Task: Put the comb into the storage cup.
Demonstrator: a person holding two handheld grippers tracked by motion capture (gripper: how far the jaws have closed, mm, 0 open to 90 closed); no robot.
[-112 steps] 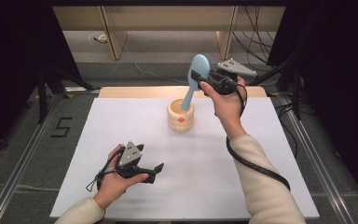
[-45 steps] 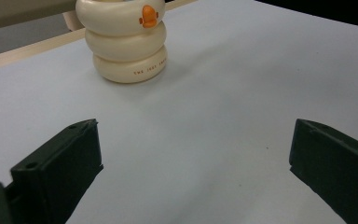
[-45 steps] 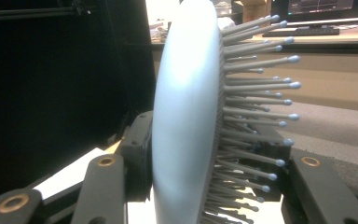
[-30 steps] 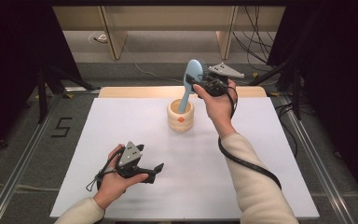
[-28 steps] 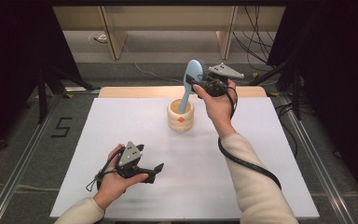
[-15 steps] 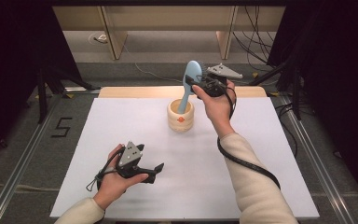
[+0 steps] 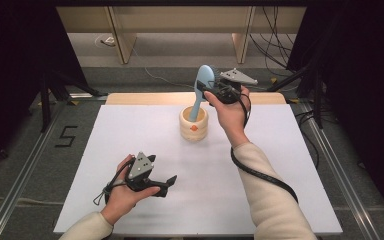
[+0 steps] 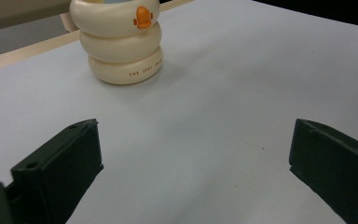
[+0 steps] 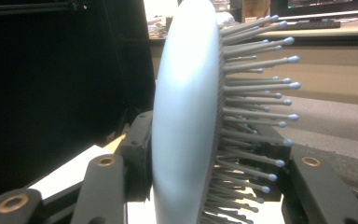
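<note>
- Right gripper point(image 7: 211, 91) clamped on the head of a pale blue hairbrush point(image 7: 201, 90), held up above the far middle of the table; back of the brush against one jaw, bristles against the other, seen close in the right gripper view point(image 9: 186, 116).
- Handle of the brush slanting down into a cream holder point(image 7: 193, 123) of stacked rings with a small orange mark on its front point(image 8: 121, 39).
- Left gripper point(image 7: 165, 183) resting low near the front edge, well apart from the holder, jaws spread wide with nothing between.
- Bare white sheet point(image 7: 130, 130) between that gripper and the holder; nothing in the way.
- Wooden strip point(image 7: 140, 98) along the far edge of the sheet.
- Grey floor around, metal rails at both sides, a "5" marked on the left point(image 7: 66, 136), loose cables at the back right point(image 7: 280, 30), wooden furniture legs beyond, dark curtains either side.
</note>
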